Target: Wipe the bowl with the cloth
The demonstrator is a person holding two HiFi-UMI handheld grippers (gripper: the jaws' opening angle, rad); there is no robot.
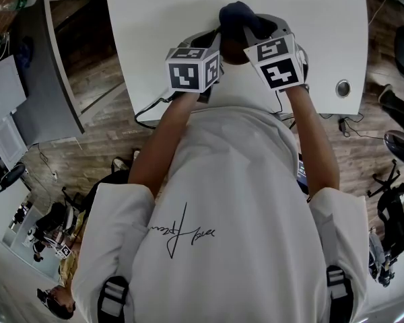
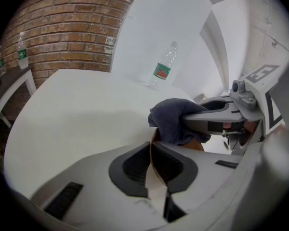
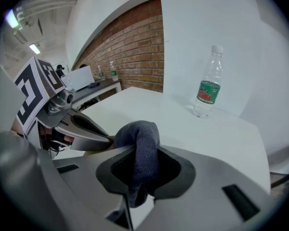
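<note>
While wiping was in hand, left gripper (image 2: pixel 151 170): nearly closed, pinched bowl (image 2: pixel 197 146) rim.
Right gripper (image 3: pixel 137 186): clamped cloth (image 3: pixel 142 143).
Bowl place: by table (image 1: pixel 155 32) near edge.
Technique: rim likely needed steadying while cloth swept inside.

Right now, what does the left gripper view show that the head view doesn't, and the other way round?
Only the left gripper view: the left gripper with its jaws shut on the thin rim of the bowl, and a water bottle standing on the white table. Only the head view: the person's white shirt, both forearms and the wooden floor. Both: the dark cloth, the right gripper and the white table.
</note>
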